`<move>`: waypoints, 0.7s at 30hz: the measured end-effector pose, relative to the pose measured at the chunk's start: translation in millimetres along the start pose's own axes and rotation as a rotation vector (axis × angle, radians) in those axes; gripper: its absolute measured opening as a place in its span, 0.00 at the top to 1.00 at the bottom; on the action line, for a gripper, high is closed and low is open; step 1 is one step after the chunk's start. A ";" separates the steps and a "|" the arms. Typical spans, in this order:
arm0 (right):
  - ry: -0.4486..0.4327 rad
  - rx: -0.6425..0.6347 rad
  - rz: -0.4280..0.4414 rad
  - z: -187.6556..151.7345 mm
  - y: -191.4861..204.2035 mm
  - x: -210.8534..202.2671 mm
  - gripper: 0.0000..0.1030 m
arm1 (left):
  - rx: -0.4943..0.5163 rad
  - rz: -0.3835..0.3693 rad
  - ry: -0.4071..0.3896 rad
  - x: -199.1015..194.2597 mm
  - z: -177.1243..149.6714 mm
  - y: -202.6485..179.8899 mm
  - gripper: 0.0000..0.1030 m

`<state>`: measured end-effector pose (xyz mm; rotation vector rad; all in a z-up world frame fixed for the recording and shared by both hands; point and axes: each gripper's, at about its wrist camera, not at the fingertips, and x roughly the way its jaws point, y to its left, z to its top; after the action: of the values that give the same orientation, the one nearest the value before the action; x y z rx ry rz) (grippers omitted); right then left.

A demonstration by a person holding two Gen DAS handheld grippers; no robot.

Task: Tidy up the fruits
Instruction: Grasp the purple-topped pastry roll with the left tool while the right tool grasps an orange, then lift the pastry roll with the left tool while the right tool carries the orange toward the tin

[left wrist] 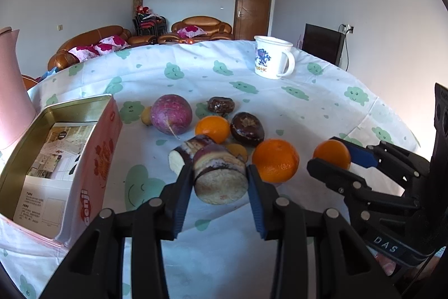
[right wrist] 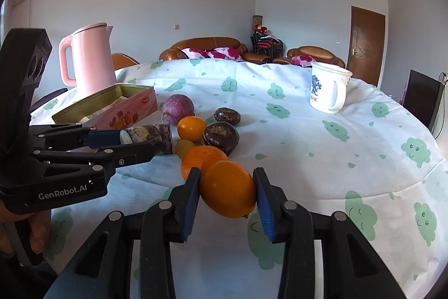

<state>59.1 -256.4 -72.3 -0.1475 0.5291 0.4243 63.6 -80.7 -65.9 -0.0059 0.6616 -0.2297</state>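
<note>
**Two pieces gripped, tin yet to receive any fruit**

Left wrist view: left tool (left wrist: 219, 181) clamped on a short sugarcane piece (left wrist: 219, 175), lifted just off the tabletop (left wrist: 308, 108), cut end toward the camera, long axis running away along the fingers. Open tin (left wrist: 92, 159) to the left, only printed paper visible inside. Radish (left wrist: 170, 114), oranges and dark fruits unsorted in a cluster.

Right wrist view: right tool (right wrist: 227, 194) clamped on an orange (right wrist: 227, 188), oval, long axis roughly across the jaws, slightly tilted. Nearly everything left to sort
</note>
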 end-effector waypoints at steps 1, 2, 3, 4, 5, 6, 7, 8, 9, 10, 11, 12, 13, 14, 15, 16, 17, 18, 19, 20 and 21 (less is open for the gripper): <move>-0.008 -0.001 0.002 0.8 0.4 -1.7 0.61 | -0.004 -0.003 -0.005 -1.6 -0.5 1.1 0.61; -0.014 -0.003 0.004 1.8 1.6 -3.2 0.61 | -0.004 -0.002 -0.011 -3.7 -1.3 2.0 0.61; -0.020 -0.005 0.006 2.8 2.8 -4.3 0.61 | -0.002 0.002 -0.017 -5.5 -1.5 2.3 0.61; -0.026 -0.007 0.009 3.7 3.7 -5.6 0.61 | -0.002 0.004 -0.025 -7.6 -1.5 2.9 0.61; -0.030 -0.009 0.010 4.4 5.0 -6.6 0.61 | -0.005 0.003 -0.030 -9.2 -1.8 3.2 0.61; -0.033 -0.010 0.011 4.9 6.1 -7.2 0.61 | -0.006 0.002 -0.034 -10.5 -1.6 3.5 0.61; -0.038 -0.011 0.014 5.5 6.8 -8.1 0.61 | -0.007 0.001 -0.039 -11.9 -1.4 4.0 0.61; -0.042 -0.013 0.017 6.4 8.0 -9.0 0.61 | -0.009 -0.001 -0.046 -13.6 -1.1 4.4 0.61; -0.045 -0.015 0.019 7.2 9.0 -9.4 0.61 | -0.009 0.001 -0.053 -15.5 -1.1 5.0 0.61; -0.048 -0.018 0.020 7.9 10.0 -9.8 0.61 | -0.007 0.005 -0.061 -17.2 -0.9 5.2 0.61; -0.051 -0.020 0.022 8.7 11.0 -10.2 0.61 | -0.005 0.008 -0.065 -18.4 -0.4 4.8 0.61; -0.052 -0.022 0.024 9.6 12.0 -10.2 0.61 | -0.005 0.009 -0.070 -19.8 -0.4 5.4 0.61; -0.054 -0.025 0.026 10.7 13.1 -10.2 0.61 | -0.004 0.012 -0.075 -21.2 -0.3 5.7 0.61; -0.057 -0.028 0.028 11.7 14.2 -10.1 0.61 | -0.001 0.015 -0.079 -22.5 -0.6 6.2 0.61; -0.060 -0.030 0.033 12.8 15.4 -10.3 0.61 | 0.000 0.018 -0.083 -23.6 -0.5 6.1 0.61; -0.063 -0.033 0.036 13.7 16.7 -10.7 0.61 | 0.000 0.020 -0.087 -24.8 -0.5 6.7 0.61; -0.068 -0.037 0.039 15.0 18.7 -11.8 0.61 | -0.001 0.021 -0.091 -26.0 -0.7 7.5 0.61; -0.071 -0.041 0.043 16.5 20.4 -12.1 0.61 | -0.002 0.024 -0.097 -27.4 -0.7 8.3 0.61; -0.076 -0.045 0.048 17.9 22.4 -12.5 0.61 | -0.001 0.030 -0.104 -29.1 -0.5 9.1 0.61; -0.080 -0.049 0.052 19.0 23.6 -12.8 0.61 | -0.001 0.035 -0.111 -30.7 -0.4 9.6 0.61; -0.085 -0.054 0.057 20.4 25.7 -13.4 0.61 | 0.000 0.039 -0.117 -32.3 -0.2 10.5 0.61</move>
<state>47.0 -232.9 -48.6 -0.1658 0.4391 0.4982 41.0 -63.6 -47.3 -0.0066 0.5445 -0.1898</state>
